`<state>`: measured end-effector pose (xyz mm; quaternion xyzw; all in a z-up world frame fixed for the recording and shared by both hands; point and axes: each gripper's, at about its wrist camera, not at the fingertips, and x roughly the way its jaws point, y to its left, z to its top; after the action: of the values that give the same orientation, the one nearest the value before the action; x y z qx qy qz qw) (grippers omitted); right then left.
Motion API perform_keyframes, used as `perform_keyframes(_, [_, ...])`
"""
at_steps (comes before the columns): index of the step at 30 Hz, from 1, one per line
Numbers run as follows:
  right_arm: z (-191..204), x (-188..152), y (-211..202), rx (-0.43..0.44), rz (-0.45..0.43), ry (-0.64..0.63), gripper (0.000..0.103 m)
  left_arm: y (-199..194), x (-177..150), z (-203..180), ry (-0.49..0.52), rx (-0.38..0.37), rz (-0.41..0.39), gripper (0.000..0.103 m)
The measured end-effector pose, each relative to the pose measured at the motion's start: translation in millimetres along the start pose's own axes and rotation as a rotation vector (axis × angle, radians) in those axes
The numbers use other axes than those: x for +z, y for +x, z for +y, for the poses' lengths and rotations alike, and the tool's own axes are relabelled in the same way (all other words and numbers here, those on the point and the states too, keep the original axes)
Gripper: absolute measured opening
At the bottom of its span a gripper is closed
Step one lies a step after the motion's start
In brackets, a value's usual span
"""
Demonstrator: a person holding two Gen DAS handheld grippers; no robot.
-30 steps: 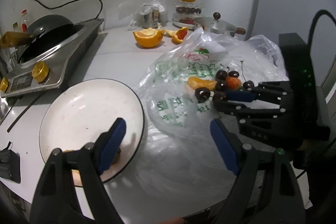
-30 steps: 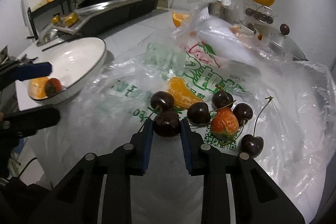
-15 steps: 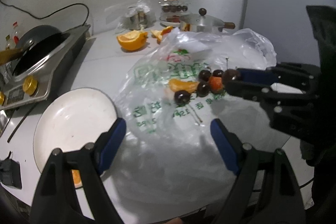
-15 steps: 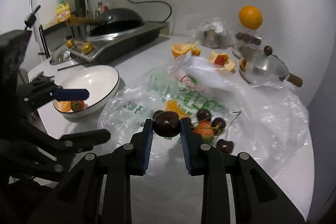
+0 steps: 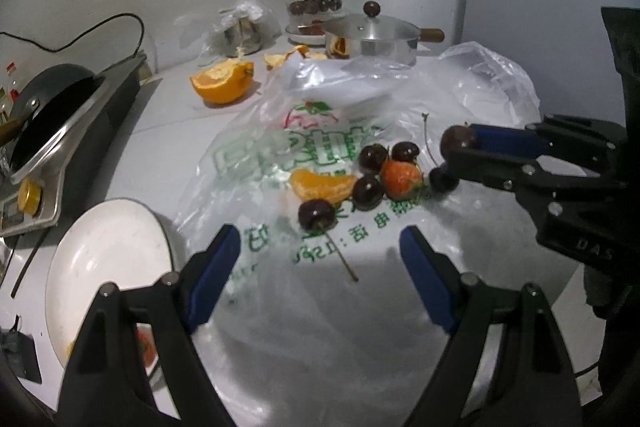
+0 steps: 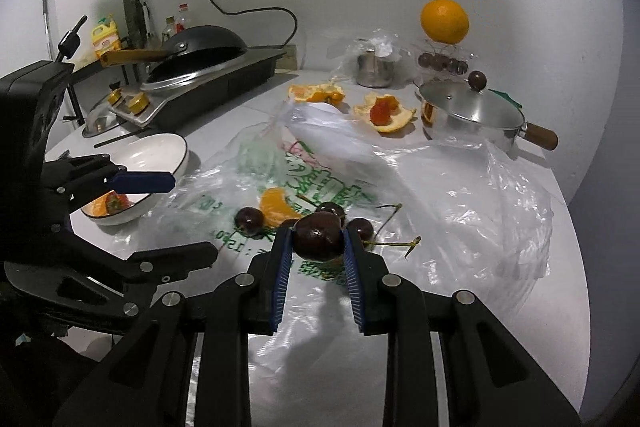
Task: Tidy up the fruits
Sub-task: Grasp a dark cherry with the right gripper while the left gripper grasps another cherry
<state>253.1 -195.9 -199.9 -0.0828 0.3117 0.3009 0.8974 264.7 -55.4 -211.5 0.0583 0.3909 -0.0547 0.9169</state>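
I see a black wok [image 6: 200, 47] with a wooden handle sitting on a steel stove [image 6: 208, 83] at the far left, and yellow knobs [image 5: 29, 195] on the stove's front. Bottles [image 6: 105, 37] stand behind it by the wall, where a black cable [image 6: 240, 11] hangs from a socket. A lidded steel saucepan [image 6: 470, 117] with a wooden handle sits at the back right. Beside it, a small metal cup [image 6: 374, 69] stands wrapped in crumpled plastic.

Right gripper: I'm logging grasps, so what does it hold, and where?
The right gripper pinches a dark cherry across its round body, between both pads.
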Motion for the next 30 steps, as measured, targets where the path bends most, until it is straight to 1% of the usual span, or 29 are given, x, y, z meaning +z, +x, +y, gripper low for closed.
perform_keyframes(2, [-4,0,4,0.01,0.003,0.004,0.028,6,2,-2,0.015,0.011,0.001,0.083])
perform_keyframes(3, [-5,0,5,0.014,0.005,0.004,0.028,9,3,-4,0.025,0.015,-0.001,0.076])
perform_keyframes(4, [-7,-1,7,0.021,0.006,0.004,0.028,13,3,-6,0.042,0.019,0.001,0.066])
perform_keyframes(5, [-7,-1,9,0.026,0.007,0.004,0.028,18,4,-8,0.058,0.024,0.012,0.063])
perform_keyframes(8, [-9,-1,14,0.045,0.008,0.005,0.028,32,4,-9,0.076,0.034,0.031,0.061])
perform_keyframes(10, [-11,-2,16,0.052,0.011,0.008,0.028,39,5,-9,0.079,0.04,0.039,0.055])
perform_keyframes(13, [-14,-2,19,0.056,0.014,0.012,0.028,49,8,-5,0.079,0.046,0.052,0.052])
perform_keyframes(19, [-18,-5,24,0.057,0.023,0.022,0.028,65,10,1,0.074,0.036,0.081,0.048])
perform_keyframes(25, [-20,-6,27,0.049,0.031,0.025,0.028,69,11,1,0.086,0.008,0.088,0.032])
perform_keyframes(30, [-19,-5,27,0.047,0.032,0.022,0.028,65,9,-2,0.103,0.0,0.082,0.03])
